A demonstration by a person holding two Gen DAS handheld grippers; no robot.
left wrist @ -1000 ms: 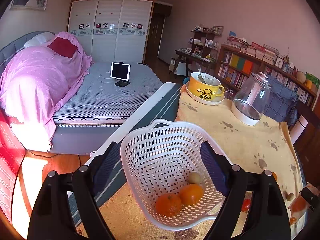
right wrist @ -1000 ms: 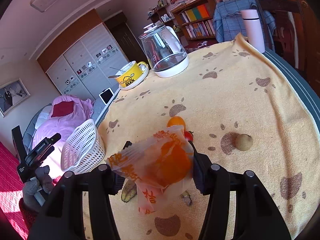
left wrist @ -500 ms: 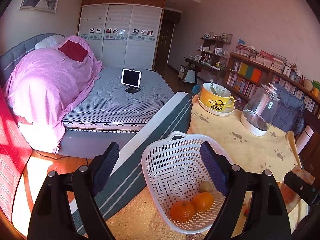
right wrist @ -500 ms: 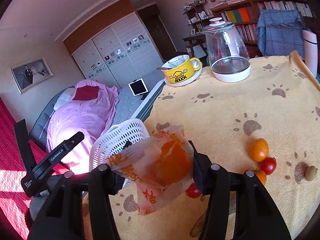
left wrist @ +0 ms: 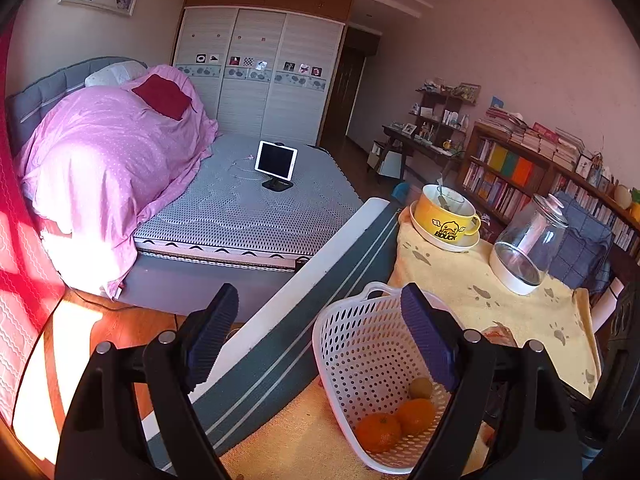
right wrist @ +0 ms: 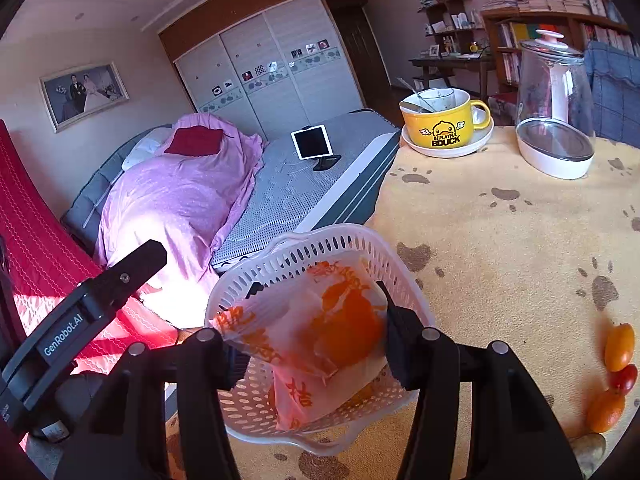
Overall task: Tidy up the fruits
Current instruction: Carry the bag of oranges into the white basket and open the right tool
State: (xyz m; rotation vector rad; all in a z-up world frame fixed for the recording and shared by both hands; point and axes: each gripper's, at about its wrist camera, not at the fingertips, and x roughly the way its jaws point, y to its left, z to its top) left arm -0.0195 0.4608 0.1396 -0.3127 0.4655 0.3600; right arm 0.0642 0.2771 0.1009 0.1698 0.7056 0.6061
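A white perforated basket stands at the table's left edge on the yellow paw-print cloth. It holds two oranges and a small brownish fruit. My right gripper is shut on a plastic-wrapped orange and hangs right over the basket. My left gripper is open and empty, left of the basket, its right finger over the basket's inside. Two small orange fruits and a red cherry tomato lie on the cloth at the right.
A yellow duck mug on a saucer and a glass kettle stand at the table's far side. Beyond the left edge are a bed with pink bedding and a tablet. Bookshelves line the right wall.
My right gripper has carried the wrapped orange leftwards from above the loose fruits to over the basket. My left gripper has drawn back and to the left of the basket.
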